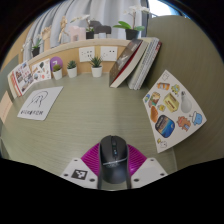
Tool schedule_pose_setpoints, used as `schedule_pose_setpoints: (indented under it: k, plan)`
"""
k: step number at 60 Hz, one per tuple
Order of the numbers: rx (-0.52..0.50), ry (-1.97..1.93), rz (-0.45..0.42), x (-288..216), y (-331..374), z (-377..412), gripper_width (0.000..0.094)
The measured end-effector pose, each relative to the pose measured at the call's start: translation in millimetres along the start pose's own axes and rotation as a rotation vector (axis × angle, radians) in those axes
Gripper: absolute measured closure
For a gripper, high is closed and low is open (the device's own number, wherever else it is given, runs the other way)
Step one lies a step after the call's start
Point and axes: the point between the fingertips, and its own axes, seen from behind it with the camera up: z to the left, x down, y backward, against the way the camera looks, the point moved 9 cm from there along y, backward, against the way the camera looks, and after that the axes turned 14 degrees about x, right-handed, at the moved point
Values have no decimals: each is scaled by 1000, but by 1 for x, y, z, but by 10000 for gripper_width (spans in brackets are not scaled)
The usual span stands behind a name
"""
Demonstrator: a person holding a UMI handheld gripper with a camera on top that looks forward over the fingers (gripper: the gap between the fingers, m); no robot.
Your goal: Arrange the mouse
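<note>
A dark grey computer mouse [113, 158] sits between my fingers with its front end pointing away from me. My gripper [113, 150] is shut on it: the magenta pads [93, 158] press against both of its sides with no gap showing. The mouse is over the near part of a pale green desk [100, 120]. I cannot tell whether it rests on the desk or is lifted off it.
A white sheet [40, 103] lies on the desk at the left and a colourful sticker sheet [170, 110] at the right. Small potted plants [71, 68] and leaning books [135, 62] stand along the back. A booklet [22, 77] leans at the far left.
</note>
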Motion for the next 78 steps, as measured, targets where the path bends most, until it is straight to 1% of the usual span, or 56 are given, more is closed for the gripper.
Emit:
schedule_pose_setpoints:
  k: [1,8,17,20,26,36,43,49,52,56,62,72,78]
  plan:
    - [1,0,2,-1,0,0,623]
    - [7,4,64,-5,0,1,624]
    - [52,-23,153,-17,0,5,626]
    - [61,-52,156,-32,7,10,624]
    - [124,-61,71,-84,36,20,623]
    - [140,-139,-115,-194,103,72,623]
    - [104,-147,-238,-257,136,130,626]
    - [59,-139,-290,-288,139,187,625]
    - [48,-119,-299,-292,129,214,625]
    - [29,-91,-277,-293,106,246,627]
    - [-10,-55,-197,-272,63,292,626]
    - [-39,4,-61,-216,7,346,627]
    - [-39,42,-10,-188,-16,363,626]
